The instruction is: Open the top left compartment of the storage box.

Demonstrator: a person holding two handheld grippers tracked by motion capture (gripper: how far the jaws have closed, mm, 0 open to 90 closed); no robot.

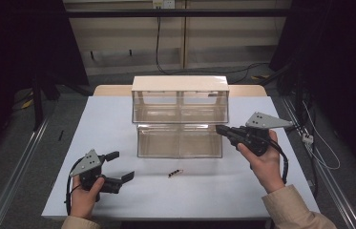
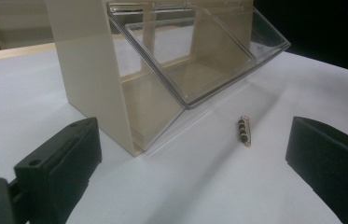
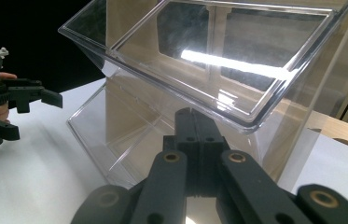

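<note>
A cream-sided, two-tier storage cabinet with clear plastic tilt-out bins (image 1: 180, 117) is standing at the centre of the high view on the white table (image 1: 118, 200). Both bins are tipping forward: the upper clear bin (image 3: 218, 56) and the lower clear bin (image 1: 179, 141). Nothing is showing inside either, though glare on the plastic is making the far corners hard to read. A small, thin strip with dark beads (image 1: 175, 173) is lying on the table just below the lower bin, centre frame, apart from both tools; its make is too small to tell. The left gripper (image 1: 118, 167), lower left, is resting with jaws standing wide and nothing between them. The right gripper (image 1: 219, 129), right of centre, is sitting with jaws pressed together, its tips at the right end of the cabinet beneath the upper bin's rim; whether they are touching is unclear.
</note>
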